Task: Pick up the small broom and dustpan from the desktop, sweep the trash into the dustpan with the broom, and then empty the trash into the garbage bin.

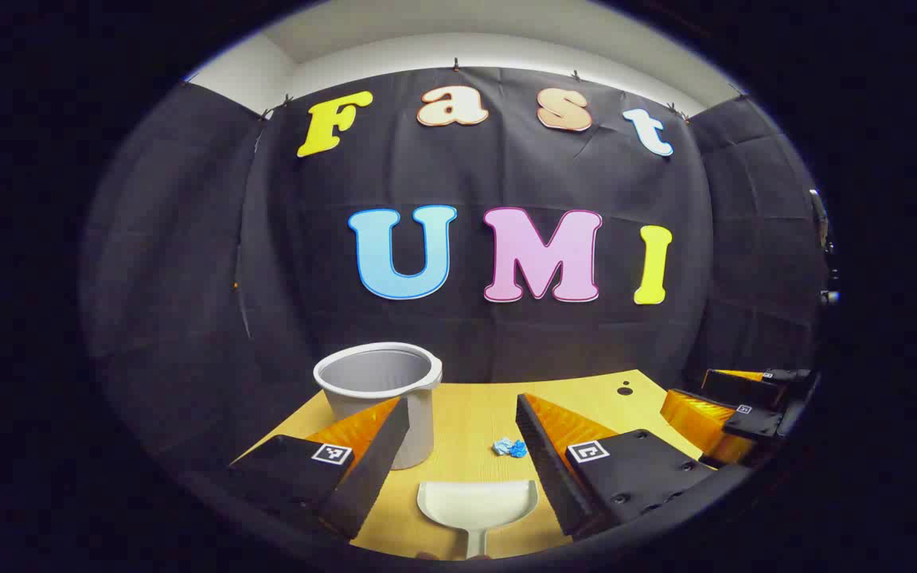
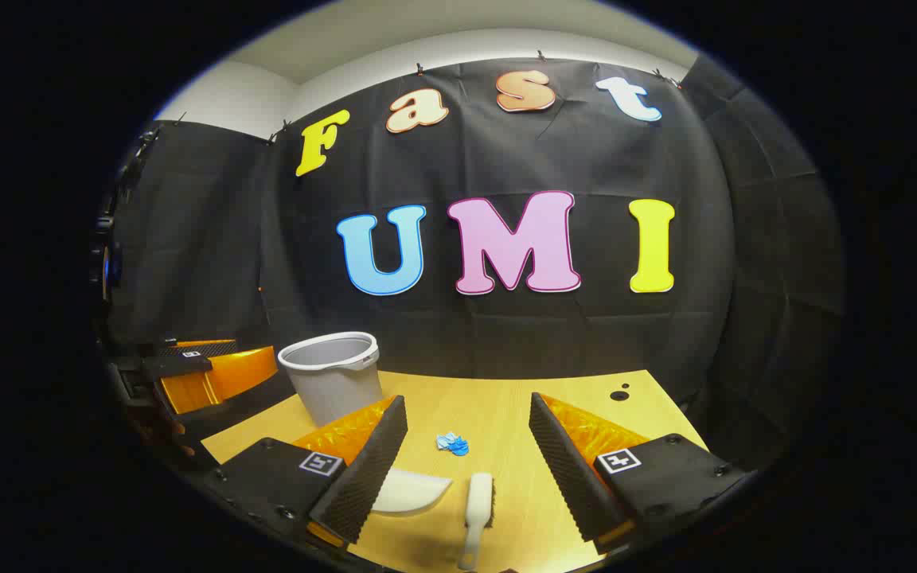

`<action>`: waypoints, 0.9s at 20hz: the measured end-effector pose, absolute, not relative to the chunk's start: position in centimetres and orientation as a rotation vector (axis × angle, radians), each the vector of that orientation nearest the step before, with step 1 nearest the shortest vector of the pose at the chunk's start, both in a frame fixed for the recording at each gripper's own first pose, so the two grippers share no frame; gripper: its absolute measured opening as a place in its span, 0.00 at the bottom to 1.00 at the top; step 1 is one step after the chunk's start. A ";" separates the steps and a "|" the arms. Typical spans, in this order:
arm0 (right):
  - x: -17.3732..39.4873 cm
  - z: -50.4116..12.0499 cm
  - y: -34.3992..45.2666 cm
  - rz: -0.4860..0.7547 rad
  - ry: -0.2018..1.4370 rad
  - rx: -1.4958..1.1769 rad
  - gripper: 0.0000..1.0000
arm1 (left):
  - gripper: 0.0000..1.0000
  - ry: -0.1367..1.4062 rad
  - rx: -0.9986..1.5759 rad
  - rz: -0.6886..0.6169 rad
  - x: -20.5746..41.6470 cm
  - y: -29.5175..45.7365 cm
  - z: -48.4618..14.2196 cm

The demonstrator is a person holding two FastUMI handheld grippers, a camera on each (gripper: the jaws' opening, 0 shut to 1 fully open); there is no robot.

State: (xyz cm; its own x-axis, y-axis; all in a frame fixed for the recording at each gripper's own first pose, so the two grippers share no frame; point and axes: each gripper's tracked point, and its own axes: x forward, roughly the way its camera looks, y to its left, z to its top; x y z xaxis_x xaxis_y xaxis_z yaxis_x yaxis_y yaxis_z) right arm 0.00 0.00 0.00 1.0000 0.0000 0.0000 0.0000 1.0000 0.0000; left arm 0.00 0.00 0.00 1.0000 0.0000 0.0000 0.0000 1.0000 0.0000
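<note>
A white dustpan point(image 1: 478, 505) lies on the wooden desktop point(image 1: 466, 422), between the fingers of my open left gripper point(image 1: 462, 446) and below them. A crumpled blue scrap of trash point(image 1: 509, 448) lies just beyond it. In the right gripper view the small white broom point(image 2: 478, 501) lies between the fingers of my open right gripper point(image 2: 466, 450), with the dustpan point(image 2: 411, 491) to its left and the trash point(image 2: 452, 444) ahead. The grey garbage bin point(image 1: 383, 390) stands at the back left of the desk. The other gripper point(image 1: 733, 406) shows at the right edge of the left gripper view.
The desktop point(image 2: 506, 414) ends at the black cloth wall behind the bin point(image 2: 333, 374). Two small dark holes point(image 2: 619, 393) mark the desk's far right corner. The left gripper point(image 2: 204, 378) hangs at the left edge of the right gripper view.
</note>
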 end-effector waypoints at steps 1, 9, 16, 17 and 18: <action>0.2 0.0 0.5 -0.007 0.000 -0.004 1.00 | 0.81 -0.014 0.013 -0.015 0.1 0.2 0.3; 1.7 0.9 3.9 -0.108 -0.038 -0.048 0.99 | 0.81 -0.084 0.062 -0.112 0.3 3.8 0.7; 2.0 1.3 3.8 -0.162 -0.040 -0.088 0.99 | 0.81 -0.050 -0.005 -0.139 1.8 5.6 -0.4; 2.2 1.1 3.9 -0.157 -0.024 -0.080 0.99 | 0.81 -0.043 -0.014 -0.133 2.1 5.5 -0.6; 2.4 1.2 3.8 -0.153 -0.029 -0.076 1.00 | 0.81 -0.039 -0.023 -0.131 2.4 5.4 -0.5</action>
State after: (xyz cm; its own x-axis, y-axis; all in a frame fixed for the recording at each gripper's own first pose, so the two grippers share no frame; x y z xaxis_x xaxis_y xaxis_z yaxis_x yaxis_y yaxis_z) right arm 2.42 3.84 1.21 0.9879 -0.1511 0.0347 0.1533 0.9854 -0.0737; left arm 2.40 5.44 -0.54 0.9906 -0.1304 0.0406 0.1313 0.9911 -0.0203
